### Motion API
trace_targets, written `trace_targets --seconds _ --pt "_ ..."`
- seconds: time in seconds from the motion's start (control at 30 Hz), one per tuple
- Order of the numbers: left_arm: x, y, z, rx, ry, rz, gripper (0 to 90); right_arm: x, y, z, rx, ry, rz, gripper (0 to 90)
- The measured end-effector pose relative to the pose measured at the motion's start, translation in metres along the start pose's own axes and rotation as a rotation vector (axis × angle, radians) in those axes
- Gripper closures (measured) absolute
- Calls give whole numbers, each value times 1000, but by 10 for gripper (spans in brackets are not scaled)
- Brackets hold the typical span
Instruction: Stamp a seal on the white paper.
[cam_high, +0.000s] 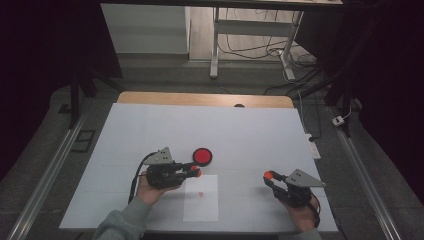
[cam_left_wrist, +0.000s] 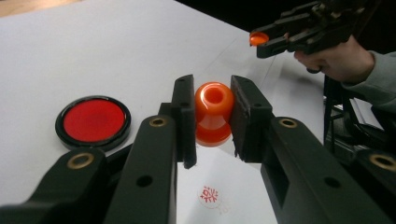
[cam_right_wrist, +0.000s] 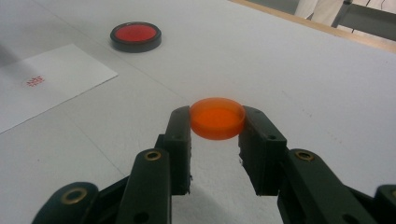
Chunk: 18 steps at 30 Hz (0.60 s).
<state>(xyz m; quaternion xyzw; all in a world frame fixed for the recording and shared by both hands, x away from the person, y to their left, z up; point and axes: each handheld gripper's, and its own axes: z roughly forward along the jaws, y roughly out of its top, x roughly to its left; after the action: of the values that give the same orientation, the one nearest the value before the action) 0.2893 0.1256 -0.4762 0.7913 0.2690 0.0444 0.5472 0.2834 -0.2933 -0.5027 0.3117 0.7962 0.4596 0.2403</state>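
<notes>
My left gripper (cam_high: 196, 171) (cam_left_wrist: 212, 114) is shut on an orange stamp (cam_left_wrist: 213, 113), held just above a white sheet of paper (cam_high: 201, 198) (cam_left_wrist: 233, 186). A small red stamp mark (cam_high: 201, 194) (cam_left_wrist: 209, 195) (cam_right_wrist: 34, 81) is printed on the sheet. A round red ink pad (cam_high: 202, 156) (cam_left_wrist: 93, 120) (cam_right_wrist: 136, 35) in a black case lies on the table just beyond the paper. My right gripper (cam_high: 269, 176) (cam_right_wrist: 215, 120) (cam_left_wrist: 259, 39) is shut on a flat orange cap (cam_right_wrist: 217, 117) (cam_left_wrist: 258, 37), held above the table to the right of the paper.
The table (cam_high: 250, 135) is covered in white, with a wooden strip (cam_high: 200, 99) at its far edge. Behind it stand a desk frame and loose cables (cam_high: 260, 50) on the floor. A metal rail (cam_high: 365, 175) runs along the right side.
</notes>
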Motion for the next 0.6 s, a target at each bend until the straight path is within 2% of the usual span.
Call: trace_targets --seconds 0.2,0.6 --pt "0 6 -6 -15 -14 7 726 1 1 1 2 2 -2 642" --pt "-1 8 -6 -7 -15 16 726 0 0 1 5 3 -4 642"
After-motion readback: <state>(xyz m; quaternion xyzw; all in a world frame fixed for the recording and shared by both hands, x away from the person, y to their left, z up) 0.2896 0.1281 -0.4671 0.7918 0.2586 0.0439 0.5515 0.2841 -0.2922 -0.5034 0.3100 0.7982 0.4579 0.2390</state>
